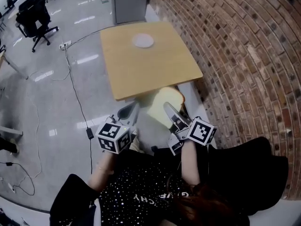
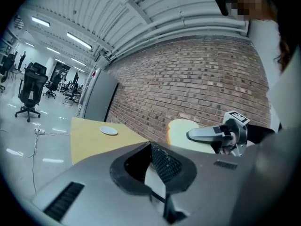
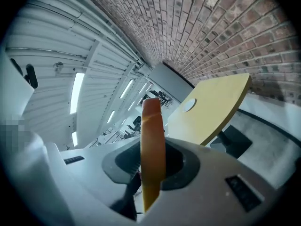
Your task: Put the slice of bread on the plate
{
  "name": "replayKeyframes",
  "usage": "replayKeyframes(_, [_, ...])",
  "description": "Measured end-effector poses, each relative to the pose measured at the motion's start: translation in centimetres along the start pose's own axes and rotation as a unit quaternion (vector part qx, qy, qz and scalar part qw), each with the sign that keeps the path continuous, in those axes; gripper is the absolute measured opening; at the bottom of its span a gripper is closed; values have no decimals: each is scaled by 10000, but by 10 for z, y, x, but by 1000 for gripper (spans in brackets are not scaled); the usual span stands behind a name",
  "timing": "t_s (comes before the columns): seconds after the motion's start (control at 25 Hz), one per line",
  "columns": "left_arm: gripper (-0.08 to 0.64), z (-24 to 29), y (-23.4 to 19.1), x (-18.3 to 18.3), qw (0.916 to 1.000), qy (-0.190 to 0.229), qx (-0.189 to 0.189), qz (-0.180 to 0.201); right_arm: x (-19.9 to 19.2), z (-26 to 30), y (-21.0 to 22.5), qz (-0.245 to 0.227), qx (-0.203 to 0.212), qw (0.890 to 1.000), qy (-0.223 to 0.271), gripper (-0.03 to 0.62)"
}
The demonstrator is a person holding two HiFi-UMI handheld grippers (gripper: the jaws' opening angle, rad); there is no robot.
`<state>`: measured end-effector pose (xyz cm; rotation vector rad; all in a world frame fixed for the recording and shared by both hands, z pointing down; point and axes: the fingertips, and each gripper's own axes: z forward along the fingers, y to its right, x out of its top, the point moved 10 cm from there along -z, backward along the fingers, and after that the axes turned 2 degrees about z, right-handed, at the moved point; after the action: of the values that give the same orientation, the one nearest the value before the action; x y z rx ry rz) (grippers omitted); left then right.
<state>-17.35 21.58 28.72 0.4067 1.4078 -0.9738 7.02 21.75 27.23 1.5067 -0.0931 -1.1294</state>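
A slice of bread [image 1: 164, 103] with a brown crust stands on edge between the jaws of my right gripper [image 1: 170, 111], which is shut on it, just short of the table's near edge. In the right gripper view the bread [image 3: 153, 140] rises edge-on between the jaws. The small white plate [image 1: 143, 41] lies toward the far side of the wooden table [image 1: 155, 69]. It also shows as the plate [image 3: 188, 105] and plate [image 2: 109, 131]. My left gripper [image 1: 129, 111] hangs beside the right one, jaws together and holding nothing. From it the bread [image 2: 181, 131] shows to the right.
A brick wall [image 1: 244, 55] runs along the table's right side. On the glossy floor to the left lie a black cable [image 1: 75, 93] and a power strip [image 1: 65, 45]. An office chair [image 1: 35, 18] stands far left, and a grey cabinet [image 1: 129, 1] is behind the table.
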Motion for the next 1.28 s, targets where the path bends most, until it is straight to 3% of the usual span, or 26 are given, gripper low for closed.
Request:
replayKeyframes(0.4, [9,75,-77,31,9997,-191,-47,-157,57,100,23,45,-60,9995,-293,94])
replayKeyframes(0.72, [9,122,-119,55,9992,-333,-174,-166,90,150,39,193,-112,9986,-476,94])
replayKeyframes(1.0, [9,135,-140,53,9986,-451,-239,-131,93,171,51,413,-109,9983,-406,94])
replayKeyframes(1.28, [9,118,-140,52,9992,-329,-223,-65,80,165,43,342,-165,9988,-307,94])
